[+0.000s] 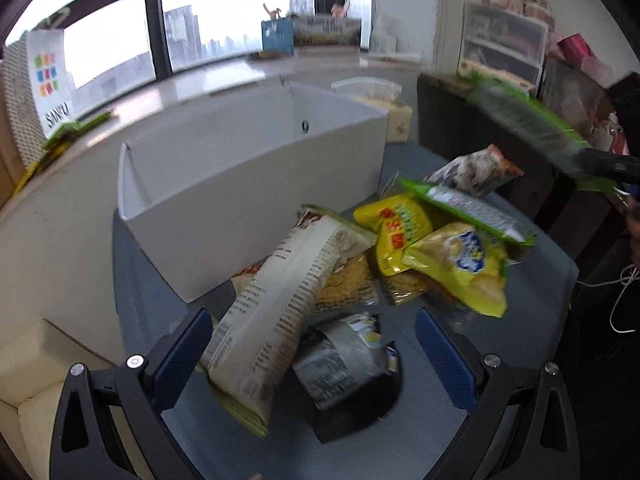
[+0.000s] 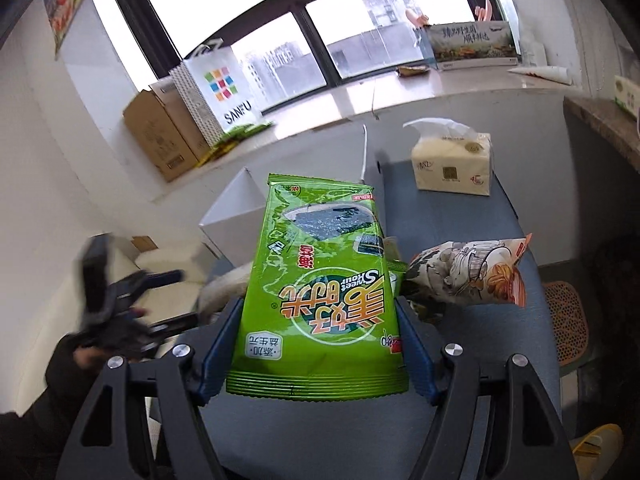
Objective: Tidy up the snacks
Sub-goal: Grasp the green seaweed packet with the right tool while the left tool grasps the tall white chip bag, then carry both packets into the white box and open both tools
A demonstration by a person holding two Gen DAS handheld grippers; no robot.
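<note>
Down at the right gripper point(image 2: 318, 354) we have the flat bright-green seaweed snack packet point(image 2: 320, 292) clamped between the two blue pads, its crimped bottom edge nearest us and its top reaching out over the blue-grey table point(image 2: 472, 344). From the left wrist view that same packet point(image 1: 532, 128) shows up blurred, held up at the far right. Our left gripper point(image 1: 314, 350) has its jaws spread wide with nothing pinched, hanging over the heap of snacks: a long cream paper-look packet point(image 1: 276, 304) lies tilted between the pads, a silver crumpled foil bag point(image 1: 344, 356) just beside it. A little further out we see two yellow snack bags point(image 1: 460, 264) piled together, a slim green-edged silver packet point(image 1: 472, 212) lying across them, and a white cartoon-printed bag with an orange end point(image 1: 476, 170) at the heap's far right. Behind the pile stands the open white cardboard box point(image 1: 256, 176), empty as far as we can see in. Beyond it sits a cream tissue pack point(image 2: 454, 164), then the windowsill with a white paper shopping bag point(image 2: 218, 88).
</note>
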